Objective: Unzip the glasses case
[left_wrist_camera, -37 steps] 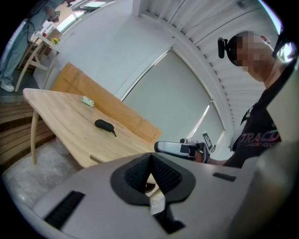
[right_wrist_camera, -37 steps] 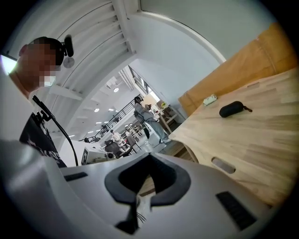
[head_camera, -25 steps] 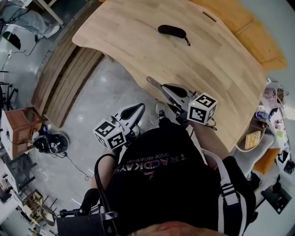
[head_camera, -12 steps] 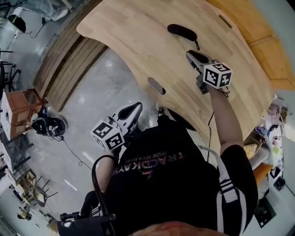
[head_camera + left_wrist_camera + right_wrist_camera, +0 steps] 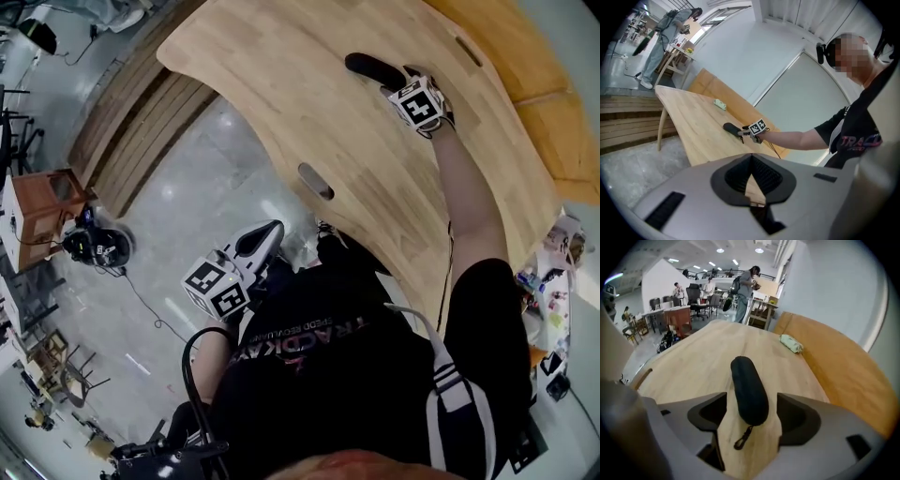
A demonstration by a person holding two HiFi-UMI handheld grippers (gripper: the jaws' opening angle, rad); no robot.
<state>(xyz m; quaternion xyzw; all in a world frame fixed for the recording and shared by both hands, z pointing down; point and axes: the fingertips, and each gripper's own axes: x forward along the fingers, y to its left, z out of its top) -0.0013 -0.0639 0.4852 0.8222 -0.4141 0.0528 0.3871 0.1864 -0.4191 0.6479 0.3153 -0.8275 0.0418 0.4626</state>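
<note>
Right gripper point(image 5: 752, 401) jaws just opened wide. Glasses case point(image 5: 747, 380) near end sits between them, clear of both, with its zipper pull point(image 5: 743, 438) trailing toward the claw. Left gripper point(image 5: 751, 171) jaws together, empty.

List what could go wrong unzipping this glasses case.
The right gripper has just been opening its jaws, the near end of the glasses case between them unpressed: closing might pinch the body and miss the small pull loop. The left gripper hangs shut off the table, so nothing steadies the case; a tug may drag it.
</note>
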